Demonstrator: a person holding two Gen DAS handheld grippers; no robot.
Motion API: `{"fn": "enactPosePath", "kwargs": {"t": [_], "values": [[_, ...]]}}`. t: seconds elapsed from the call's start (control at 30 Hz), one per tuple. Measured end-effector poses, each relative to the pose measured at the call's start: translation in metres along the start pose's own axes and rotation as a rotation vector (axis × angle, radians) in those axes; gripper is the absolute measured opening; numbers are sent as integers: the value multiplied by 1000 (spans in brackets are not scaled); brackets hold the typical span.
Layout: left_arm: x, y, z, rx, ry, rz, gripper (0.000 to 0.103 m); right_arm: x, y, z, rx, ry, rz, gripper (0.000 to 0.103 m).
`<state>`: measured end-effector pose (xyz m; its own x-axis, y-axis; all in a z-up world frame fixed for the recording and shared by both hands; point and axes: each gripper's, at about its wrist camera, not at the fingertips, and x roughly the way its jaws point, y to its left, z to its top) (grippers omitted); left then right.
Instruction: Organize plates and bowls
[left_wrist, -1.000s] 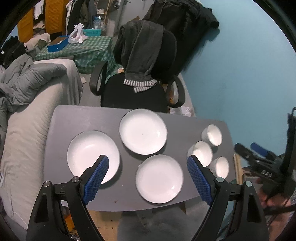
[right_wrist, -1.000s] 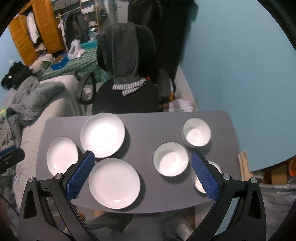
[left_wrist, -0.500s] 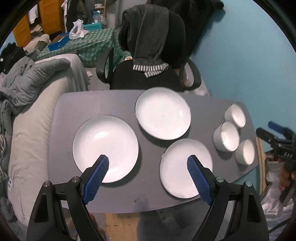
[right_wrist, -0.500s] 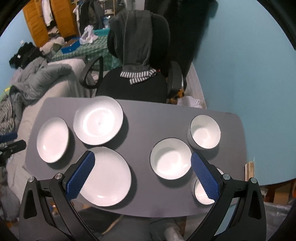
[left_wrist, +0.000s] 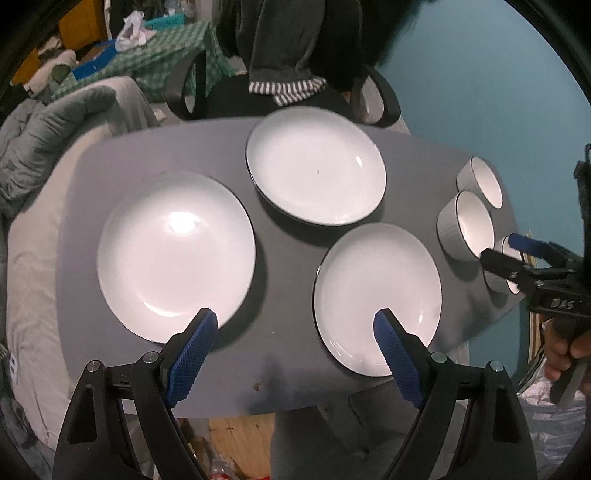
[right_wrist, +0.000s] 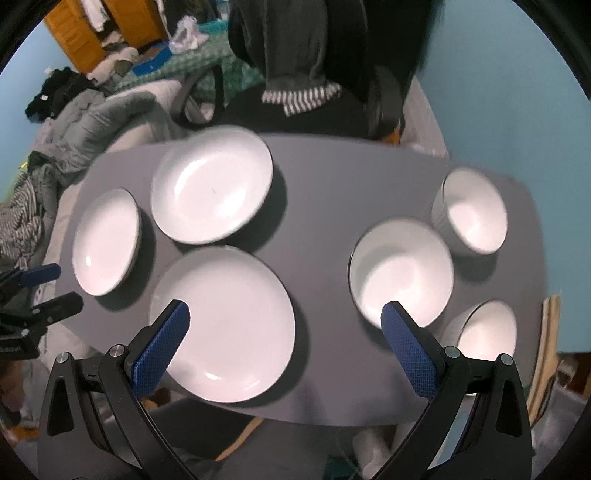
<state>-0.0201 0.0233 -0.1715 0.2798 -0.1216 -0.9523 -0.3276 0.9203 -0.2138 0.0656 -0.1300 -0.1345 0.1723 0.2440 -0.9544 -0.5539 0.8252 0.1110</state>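
Three round white plates with thin dark rims lie flat on the smooth grey table (left_wrist: 92, 162), glossy enough to catch the lamp: the left plate (left_wrist: 176, 254), the far plate (left_wrist: 316, 166) by the table's back edge, and the near plate (left_wrist: 376, 299) at the front edge, each apart from the others. On the table's right end stand three white bowls with ribbed outer walls and dark rims: the far bowl (right_wrist: 474, 210), the middle bowl (right_wrist: 400, 273) and the near bowl (right_wrist: 484, 328), set close together. The left gripper (left_wrist: 295, 350) hovers above the front edge, its blue cross-hatched pads (left_wrist: 190, 356) spread wide and holding nothing; one pad overlaps the left plate in view, the other the near plate. The right gripper (right_wrist: 284, 343) hangs likewise, jaws wide and empty, between the near plate and the middle bowl. From the left wrist camera, the right gripper's black fingers cut across the near bowl, with a hand (left_wrist: 565, 349) on its handle. Behind the table sits a black office chair (left_wrist: 295, 99) draped with a dark garment with a striped hem (left_wrist: 286, 88), a grey quilted blanket (left_wrist: 51, 125) piled to the left, and a teal wall (left_wrist: 480, 74) to the right.
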Motion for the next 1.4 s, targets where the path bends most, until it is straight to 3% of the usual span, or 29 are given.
{"fn": "enactPosePath", "kwargs": {"t": [0.23, 0.63, 0.97, 1.23, 1.3, 1.4], "values": [[29, 0, -8, -14, 59, -8, 88, 36, -6, -21, 39, 95, -21, 102], [65, -10, -12, 13, 106, -11, 88, 66, -11, -42, 51, 137, -12, 102], [82, -11, -19, 6, 134, -19, 88, 83, -11, -46, 42, 194, 7, 94], [92, -6, -7, -30, 166, -31, 88, 95, -11, -40, 38, 229, 57, 73], [94, -5, -5, -34, 168, -33, 88, 98, -12, -38, 32, 233, 71, 63], [99, -4, -2, -52, 176, -44, 87, 100, -12, -36, 17, 238, 82, 58]]}}
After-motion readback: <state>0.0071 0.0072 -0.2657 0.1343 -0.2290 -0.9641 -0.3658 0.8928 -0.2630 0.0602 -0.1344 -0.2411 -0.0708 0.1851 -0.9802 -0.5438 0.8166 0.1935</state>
